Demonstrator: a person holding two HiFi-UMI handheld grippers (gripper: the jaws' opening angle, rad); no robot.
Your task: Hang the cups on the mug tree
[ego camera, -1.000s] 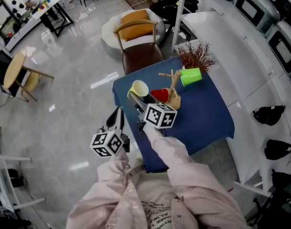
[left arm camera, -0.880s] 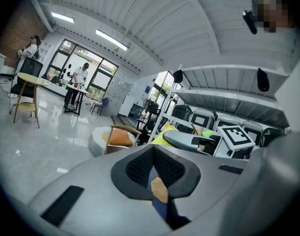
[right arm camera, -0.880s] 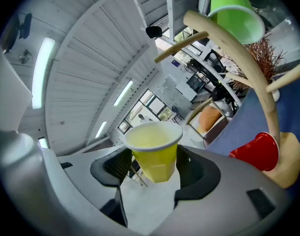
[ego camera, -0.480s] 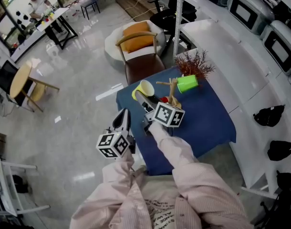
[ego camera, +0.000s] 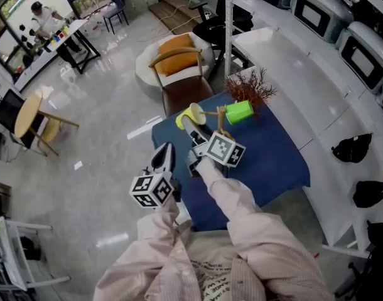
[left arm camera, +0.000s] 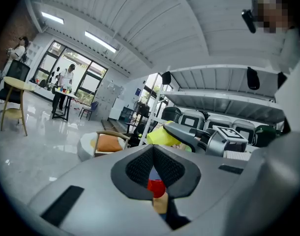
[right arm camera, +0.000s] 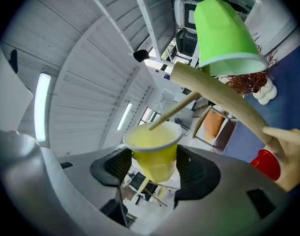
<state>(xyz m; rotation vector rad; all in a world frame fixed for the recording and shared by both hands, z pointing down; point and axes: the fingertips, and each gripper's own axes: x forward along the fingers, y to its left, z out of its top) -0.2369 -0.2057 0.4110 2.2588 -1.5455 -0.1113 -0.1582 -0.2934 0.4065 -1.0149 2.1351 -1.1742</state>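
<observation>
Right hand-held gripper [right arm camera: 155, 173] clamps yellow cup [right arm camera: 152, 149], mouth against mug tree peg [right arm camera: 174, 110].

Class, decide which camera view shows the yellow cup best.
The right gripper view: the yellow cup sits large at centre, mouth visible. The head view shows it small; the left gripper view only a part.

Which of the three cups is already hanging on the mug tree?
The green cup, on a peg of the mug tree; the yellow cup is in the right gripper, the red cup by the base.
</observation>
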